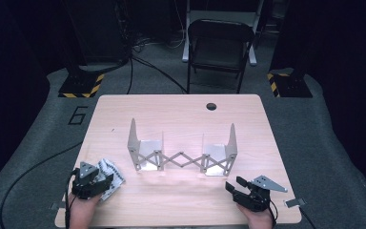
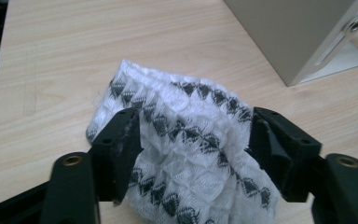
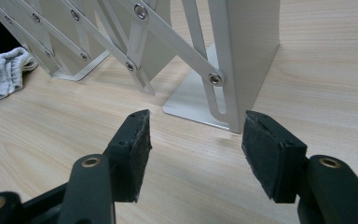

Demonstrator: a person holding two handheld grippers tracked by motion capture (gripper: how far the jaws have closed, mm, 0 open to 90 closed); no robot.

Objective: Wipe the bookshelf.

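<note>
**A:** From above, the left gripper (image 1: 91, 180) is sitting over the patterned cloth (image 1: 110, 176) near the table's (image 1: 181, 107) front left corner. That cloth is lying close to the edge; I reckon a careless nudge could be sending it onto the floor.

**B:** And the right gripper (image 1: 242, 187)?

**A:** It is resting at the front right with jaws apart and nothing in them, facing the metal expanding rack (image 1: 182, 155). Plenty of bare wood is lying between the two hands.

**B:** What is the left gripper view showing?

**A:** The jaws are standing wide on either side of the bunched cloth (image 2: 186, 140), which is bulging between them. The pads seem to be brushing it, not pinching. Loose fibres could be snagging on the pads if the hand lifts.

**B:** And the right gripper view?

**A:** The open pads (image 3: 137, 149) are pointing at the rack's upright plate (image 3: 242, 51), which is standing just ahead. Pushing forward could be knocking it. The cloth (image 3: 4, 74) is lying far off.
</note>
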